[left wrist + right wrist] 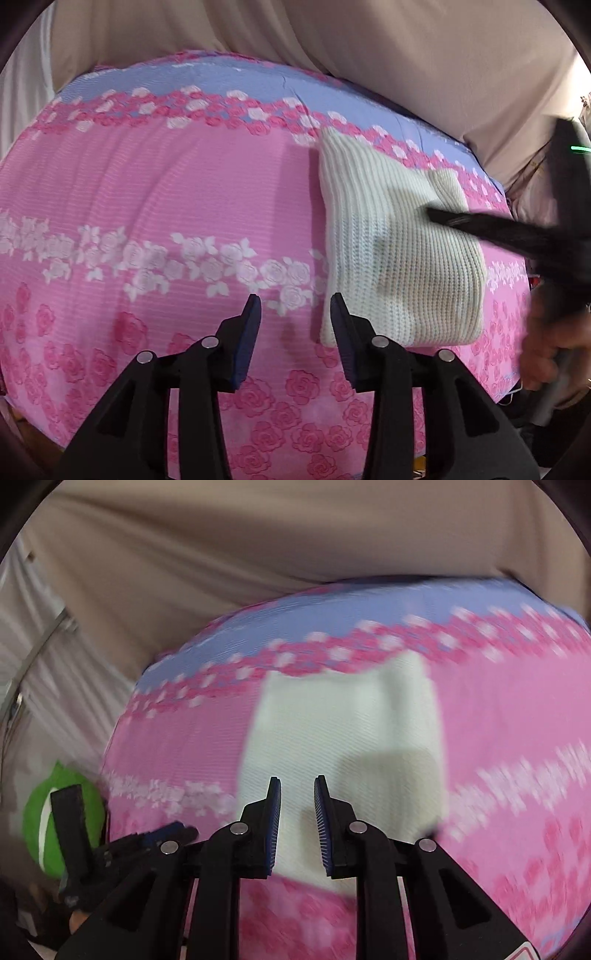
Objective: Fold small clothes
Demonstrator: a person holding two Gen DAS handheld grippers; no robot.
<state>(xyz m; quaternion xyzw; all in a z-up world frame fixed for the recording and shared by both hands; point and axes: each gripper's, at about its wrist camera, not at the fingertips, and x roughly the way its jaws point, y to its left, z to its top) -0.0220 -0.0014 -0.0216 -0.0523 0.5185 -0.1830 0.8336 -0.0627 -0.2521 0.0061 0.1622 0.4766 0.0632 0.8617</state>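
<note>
A white ribbed knit garment [399, 251] lies folded into a rough rectangle on the pink rose-print sheet [184, 192], to the right of the middle. My left gripper [295, 301] hovers open just off the garment's near left corner, its blue pads apart with nothing between them. My right gripper [439, 218] reaches in from the right as a dark blur over the garment's upper right part. In the right wrist view the garment [343, 731] is smeared by motion. There the right gripper [297, 781] hangs above the garment with a narrow gap and nothing pinched.
Beige draped cloth [332, 40] backs the sheet's far blue edge. A hand [546, 350] shows at the right edge of the left wrist view. A green object [44, 823] sits off the sheet's left side, behind my left gripper [181, 832].
</note>
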